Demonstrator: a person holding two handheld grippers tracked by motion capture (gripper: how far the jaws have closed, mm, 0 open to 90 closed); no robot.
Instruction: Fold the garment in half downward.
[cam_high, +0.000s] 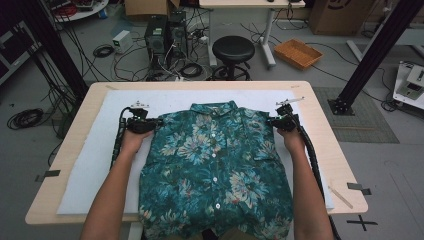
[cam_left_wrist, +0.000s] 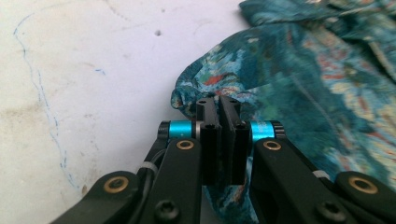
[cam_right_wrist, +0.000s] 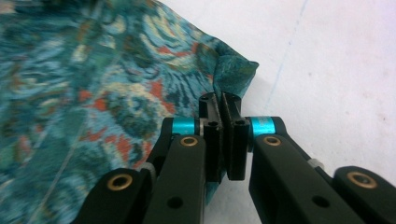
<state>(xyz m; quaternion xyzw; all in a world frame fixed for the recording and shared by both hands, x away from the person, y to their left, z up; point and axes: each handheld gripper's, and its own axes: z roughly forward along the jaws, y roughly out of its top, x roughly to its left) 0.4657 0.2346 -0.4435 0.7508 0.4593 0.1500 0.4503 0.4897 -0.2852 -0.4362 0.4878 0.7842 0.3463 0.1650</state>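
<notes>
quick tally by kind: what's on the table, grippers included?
Shirt, teal floral, buttoned, lying flat: 1
White mat under the shirt: 1
Grippers, each shut on a shoulder edge of the shirt: 2, left gripper and right gripper
Total: 4

So the shirt (cam_high: 216, 165) is lying flat on the mat (cam_high: 90, 165) that covers most of the table (cam_high: 60, 150), collar at the far end, hem hanging over the edge nearest me. My left gripper (cam_high: 150, 124) sits at the shirt's left shoulder edge and my right gripper (cam_high: 272, 121) at its right shoulder edge, one either side of the collar. Past the table's far edge there's a stool (cam_high: 233, 52) on the floor, with a crate (cam_high: 298, 53) to the stool's right.
</notes>
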